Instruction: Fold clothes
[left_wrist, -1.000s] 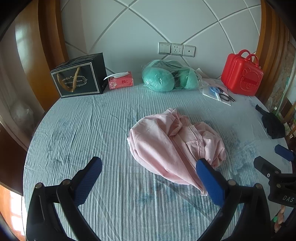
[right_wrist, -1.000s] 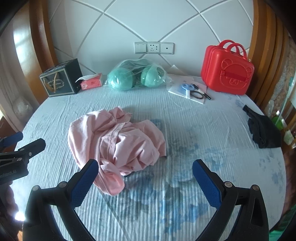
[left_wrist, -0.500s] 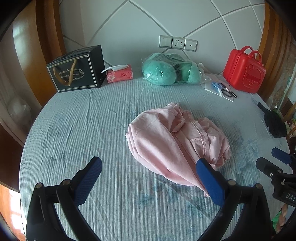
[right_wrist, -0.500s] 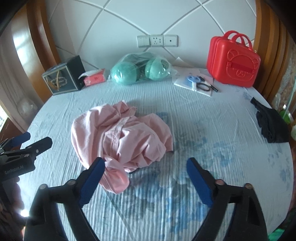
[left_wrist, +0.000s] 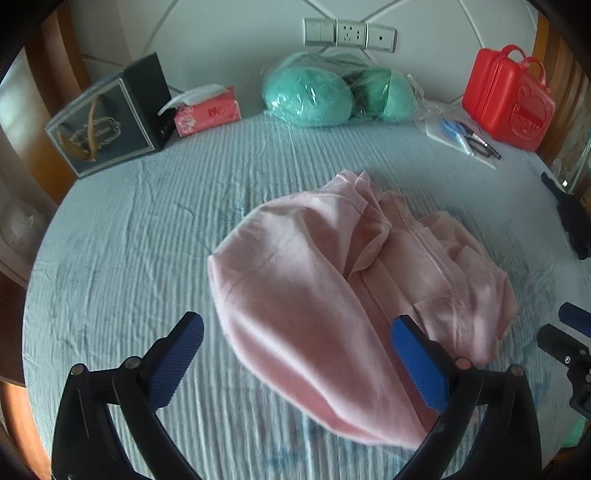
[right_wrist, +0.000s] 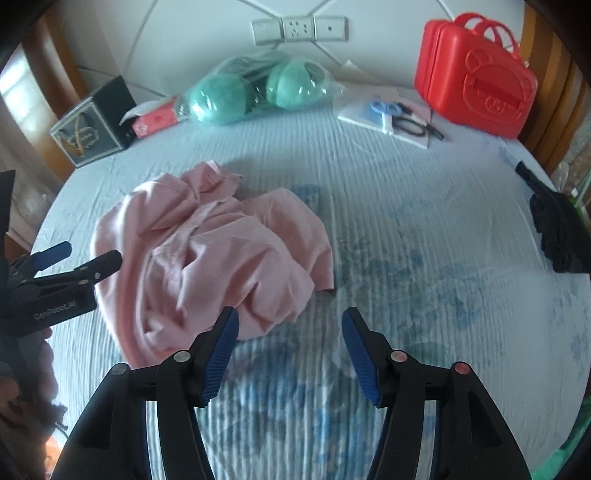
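Pink garment (left_wrist: 332, 288) crumpled on bedsheet (left_wrist: 129, 240), left tongs (left_wrist: 295, 363) apart, right tongs (right_wrist: 290, 354) closing, empty.

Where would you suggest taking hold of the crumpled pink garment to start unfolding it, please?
Probably the pink garment at its loose hem edge nearest the right gripper, coming from above: that thin edge lies free on the bedsheet, while the middle is bunched.

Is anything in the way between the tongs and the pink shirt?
Nothing visible. The pink shirt lies crumpled in the open on the bed; the left tongs and the closing right tongs, empty, have clear paths.
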